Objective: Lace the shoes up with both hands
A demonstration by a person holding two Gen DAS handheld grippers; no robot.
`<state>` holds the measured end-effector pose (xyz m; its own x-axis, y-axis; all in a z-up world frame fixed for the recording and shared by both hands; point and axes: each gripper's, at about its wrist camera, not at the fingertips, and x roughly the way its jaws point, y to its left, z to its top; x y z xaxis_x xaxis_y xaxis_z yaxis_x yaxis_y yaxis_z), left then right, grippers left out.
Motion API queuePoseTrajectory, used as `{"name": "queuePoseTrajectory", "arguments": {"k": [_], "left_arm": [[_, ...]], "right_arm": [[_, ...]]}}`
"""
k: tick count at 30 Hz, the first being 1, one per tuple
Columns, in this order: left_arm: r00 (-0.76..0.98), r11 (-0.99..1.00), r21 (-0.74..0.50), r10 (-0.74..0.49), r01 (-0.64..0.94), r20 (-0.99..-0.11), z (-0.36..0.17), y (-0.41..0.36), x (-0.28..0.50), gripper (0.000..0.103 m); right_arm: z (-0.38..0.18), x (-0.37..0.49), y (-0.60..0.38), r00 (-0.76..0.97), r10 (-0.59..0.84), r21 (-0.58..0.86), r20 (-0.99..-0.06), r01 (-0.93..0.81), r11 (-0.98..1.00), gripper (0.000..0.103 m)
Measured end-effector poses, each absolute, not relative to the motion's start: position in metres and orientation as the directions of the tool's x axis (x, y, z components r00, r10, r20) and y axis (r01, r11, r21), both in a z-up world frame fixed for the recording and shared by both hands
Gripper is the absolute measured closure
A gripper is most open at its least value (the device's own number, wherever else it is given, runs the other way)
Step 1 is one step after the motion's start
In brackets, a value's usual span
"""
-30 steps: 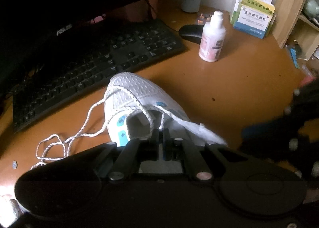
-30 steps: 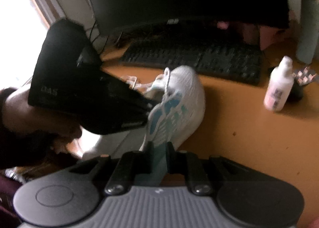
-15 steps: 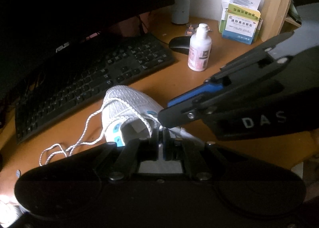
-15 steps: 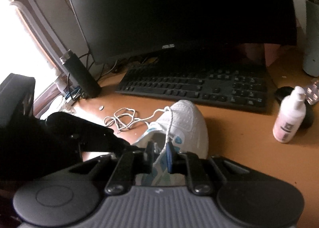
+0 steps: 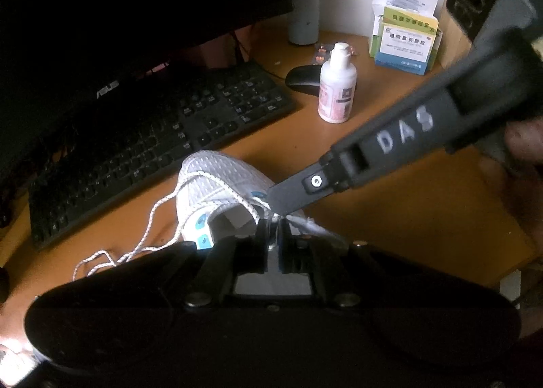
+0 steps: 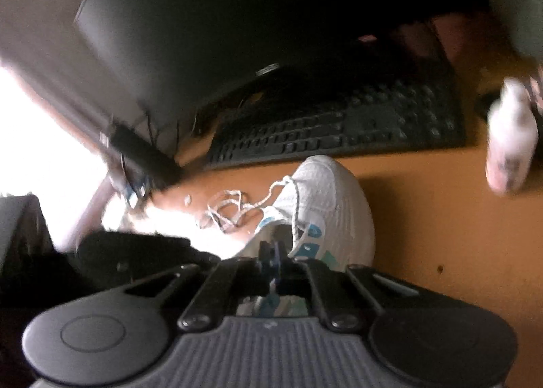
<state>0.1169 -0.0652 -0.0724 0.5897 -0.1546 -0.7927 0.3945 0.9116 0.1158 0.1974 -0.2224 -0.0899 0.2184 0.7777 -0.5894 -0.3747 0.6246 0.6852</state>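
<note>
Shoe (image 5: 220,184): white mesh with blue eyelet patches, on the orange tabletop (image 5: 390,218), toe toward the keyboard (image 5: 152,143) at 12 o'clock, opening toward the cameras.

Lace (image 5: 152,221): white, runs over the opening and trails to 8 o'clock in a loose heap on the tabletop.

Left gripper (image 5: 273,228): at 6 o'clock of the shoe, fingers closed to a sliver at the shoe's collar; whether they pinch lace or tongue cannot be told.

Right gripper (image 5: 276,205): reaches in from 3 o'clock, tip at the collar beside the left fingers; in its own blurred view (image 6: 274,254) the fingers are closed together over the opening, with the lace (image 6: 295,215) rising from just beside them; a grip cannot be confirmed.

Bottle (image 5: 336,86), mouse (image 5: 302,77), boxes (image 5: 404,38): at 1 o'clock, well apart.
</note>
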Motion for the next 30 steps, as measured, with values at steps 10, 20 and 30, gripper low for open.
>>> {"name": "queuePoseTrajectory", "arguments": {"k": [10, 20, 30], "left_arm": [[0.614, 0.880, 0.188, -0.137, 0.435, -0.777, -0.071, -0.070, 0.115, 0.101], [0.617, 0.883, 0.172, -0.156, 0.437, -0.771, -0.066, -0.066, 0.114, 0.102], [0.613, 0.872, 0.169, -0.174, 0.460, -0.771, -0.073, -0.054, 0.116, 0.102]], "right_arm": [[-0.097, 0.208, -0.230, 0.182, 0.816, 0.767, -0.549, -0.278, 0.578, 0.100], [-0.100, 0.215, -0.228, 0.162, 0.818, 0.772, -0.552, -0.270, 0.575, 0.100], [-0.105, 0.217, -0.232, 0.152, 0.833, 0.800, -0.533, -0.230, 0.554, 0.100]]}}
